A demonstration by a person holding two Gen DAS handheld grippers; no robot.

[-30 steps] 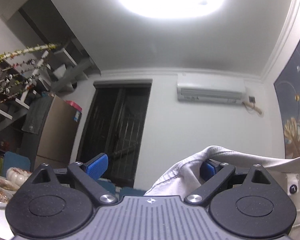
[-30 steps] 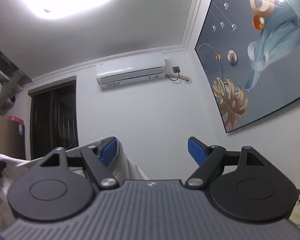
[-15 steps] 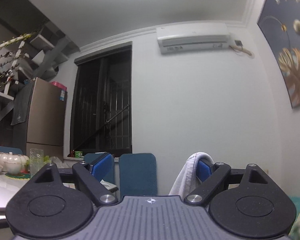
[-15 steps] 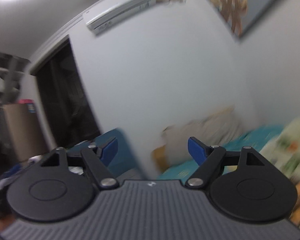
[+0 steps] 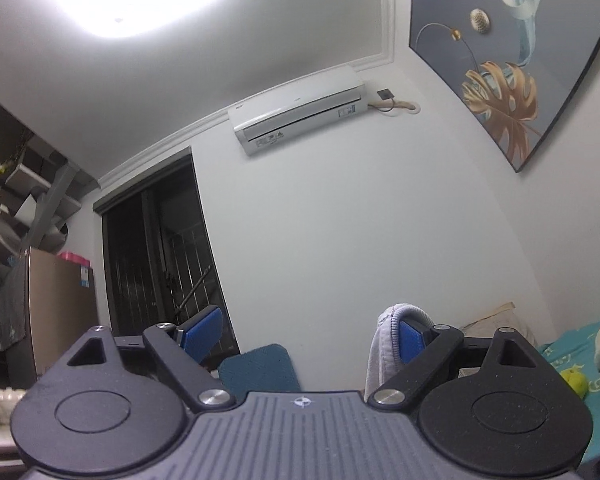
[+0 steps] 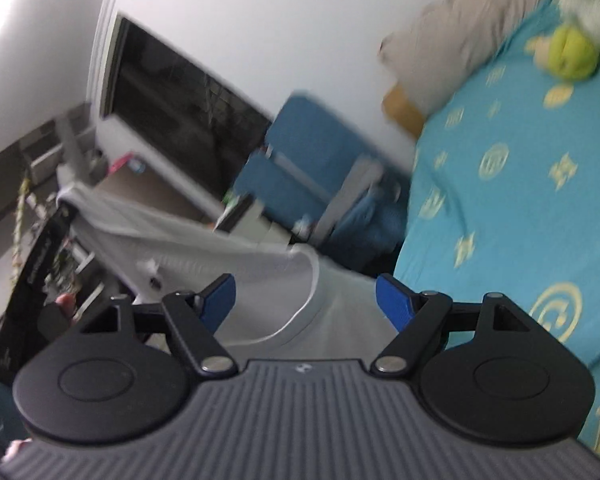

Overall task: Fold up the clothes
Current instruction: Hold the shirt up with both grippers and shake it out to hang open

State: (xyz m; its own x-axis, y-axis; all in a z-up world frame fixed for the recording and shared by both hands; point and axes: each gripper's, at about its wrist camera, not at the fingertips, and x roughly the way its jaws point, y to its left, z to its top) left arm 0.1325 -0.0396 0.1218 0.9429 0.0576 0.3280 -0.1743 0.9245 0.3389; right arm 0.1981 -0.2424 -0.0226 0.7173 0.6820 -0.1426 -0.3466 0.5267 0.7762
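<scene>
- Left gripper: its jaws stand wide apart and aim up at the wall and the air conditioner. A ribbed hem of the white garment is draped over the right-hand blue fingertip, hooked there and not pinched between the two.
- White garment, seen from the right wrist: it hangs in the air as a sagging span running from the left gripper's side down toward the right gripper, beside the edge of the bed. It looks like a light, limp knit top; the curved, banded edge near the right gripper may be a neckline or a sleeve opening, and blur keeps me from telling which.
- Handling, as I judge it: soft, with no stiffness, so it will droop and bunch wherever it is unsupported. A hem merely hooked over one fingertip could slide off. The banded edges and seams look like the firmest places to pinch.
- Right gripper: jaws wide, nothing between them; the cloth lies just beyond and below the fingertips.
- Bed: its turquoise patterned sheet offers a broad flat place for laying the garment out.
</scene>
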